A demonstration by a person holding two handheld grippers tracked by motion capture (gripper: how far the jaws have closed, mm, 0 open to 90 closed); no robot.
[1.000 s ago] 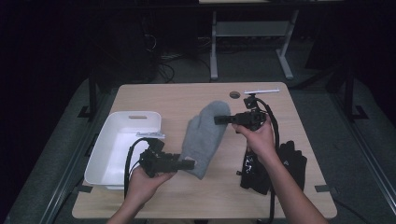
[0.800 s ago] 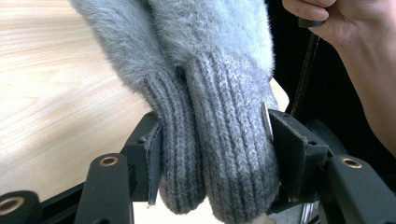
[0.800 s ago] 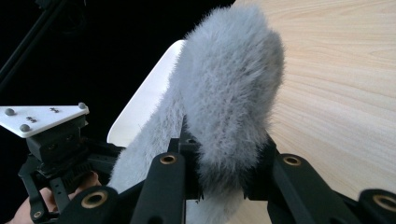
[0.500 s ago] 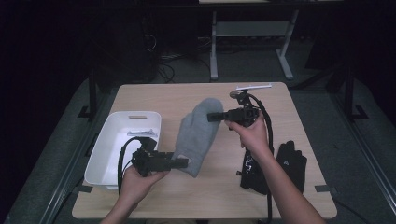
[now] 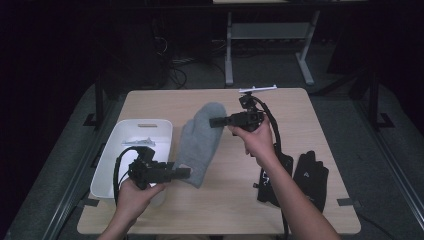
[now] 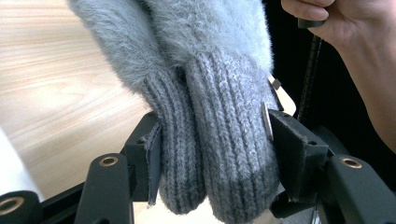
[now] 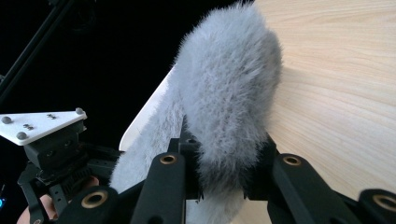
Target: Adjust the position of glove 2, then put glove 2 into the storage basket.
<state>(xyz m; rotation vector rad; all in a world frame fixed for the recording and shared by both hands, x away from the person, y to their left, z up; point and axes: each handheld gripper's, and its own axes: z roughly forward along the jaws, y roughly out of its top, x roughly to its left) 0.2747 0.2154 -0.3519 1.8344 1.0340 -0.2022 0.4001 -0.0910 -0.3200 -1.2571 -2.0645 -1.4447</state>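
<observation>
Grey fuzzy mitten (image 5: 200,142), white bin (image 5: 112,160), black gloves (image 5: 310,177), pale wood table (image 5: 300,107)

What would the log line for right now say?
left gripper: shut on grey mitten cuff | right gripper: shut on fluffy tip | mitten stretched over table

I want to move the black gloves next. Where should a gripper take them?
The black gloves lie flat at the table's right near corner, fingers pointing away, cuffs toward the person. Likely best: come from above at a cuff end, pinching across its edge, since flat fabric offers little else to bite. Both grippers are busy with the grey mitten.
</observation>
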